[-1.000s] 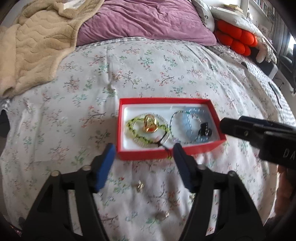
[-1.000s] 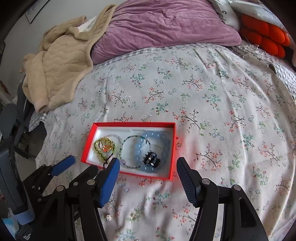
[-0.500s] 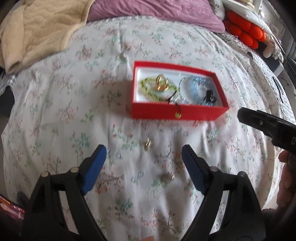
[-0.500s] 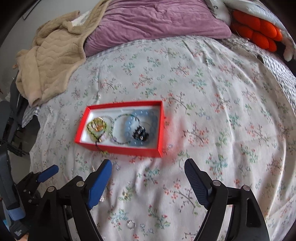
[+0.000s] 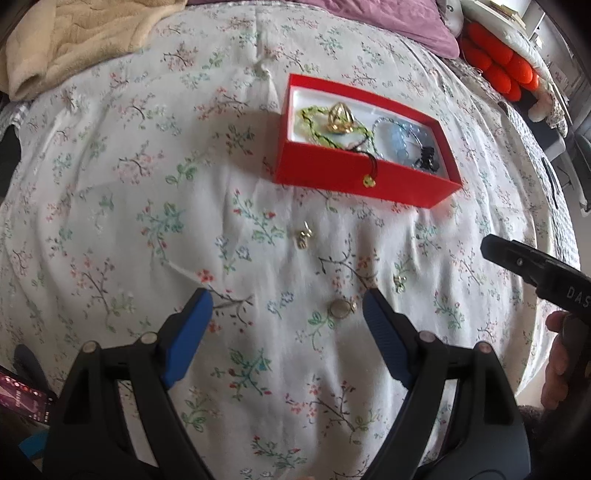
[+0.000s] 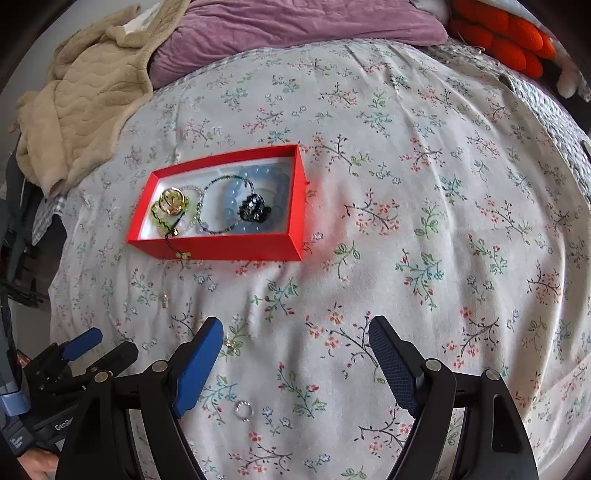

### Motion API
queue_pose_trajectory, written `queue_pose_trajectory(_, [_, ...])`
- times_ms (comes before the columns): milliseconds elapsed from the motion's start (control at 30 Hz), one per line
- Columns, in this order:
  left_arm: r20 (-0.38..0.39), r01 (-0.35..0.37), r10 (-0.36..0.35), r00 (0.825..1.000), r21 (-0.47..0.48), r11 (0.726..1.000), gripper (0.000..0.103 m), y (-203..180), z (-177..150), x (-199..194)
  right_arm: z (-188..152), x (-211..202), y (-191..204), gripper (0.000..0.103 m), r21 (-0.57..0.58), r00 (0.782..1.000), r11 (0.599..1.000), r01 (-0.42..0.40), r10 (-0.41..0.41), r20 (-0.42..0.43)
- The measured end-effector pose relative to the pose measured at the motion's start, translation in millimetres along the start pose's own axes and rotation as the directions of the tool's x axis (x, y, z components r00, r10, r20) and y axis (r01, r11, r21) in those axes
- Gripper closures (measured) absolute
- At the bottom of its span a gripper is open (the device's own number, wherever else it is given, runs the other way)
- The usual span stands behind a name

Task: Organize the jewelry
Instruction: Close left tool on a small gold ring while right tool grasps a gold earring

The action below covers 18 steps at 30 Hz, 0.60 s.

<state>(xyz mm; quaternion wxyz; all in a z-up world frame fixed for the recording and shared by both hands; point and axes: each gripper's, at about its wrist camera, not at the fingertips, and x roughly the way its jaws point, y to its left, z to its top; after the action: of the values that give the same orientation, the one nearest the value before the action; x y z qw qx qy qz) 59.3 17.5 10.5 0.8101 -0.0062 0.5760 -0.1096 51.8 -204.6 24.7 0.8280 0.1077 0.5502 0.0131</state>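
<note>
Both claws spread wide, nothing between them — left gripper [image 5: 284, 312] and right gripper [image 6: 295, 339] over the floral bedspread [image 6: 406, 184], red box [image 6: 236, 247] beyond.

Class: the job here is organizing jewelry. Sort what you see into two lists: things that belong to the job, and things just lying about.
Belongs to the job:
- red box holding bracelets
- gold ring in the box
- small gold charm on the sheet
- round earring beside the left claw
- silver ring near the right claw

Lying about:
- beige blanket
- purple pillow
- orange cushion
</note>
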Motion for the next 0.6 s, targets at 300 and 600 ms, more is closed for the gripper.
queue_pose_trajectory(300, [-0.054, 0.032, -0.029, 0.998, 0.051, 0.998, 0.02, -13, -8, 16, -7, 13, -7, 0.021, -0.002, 0.998, 1.0, 0.023, -0.023, -0.057])
queue_pose_trajectory(600, [-0.118, 0.102, -0.098, 0.988, 0.03, 0.994, 0.047, -17, -6, 30, -9, 21, -9, 0.021, 0.002, 0.995, 0.999, 0.034, -0.034, -0.09])
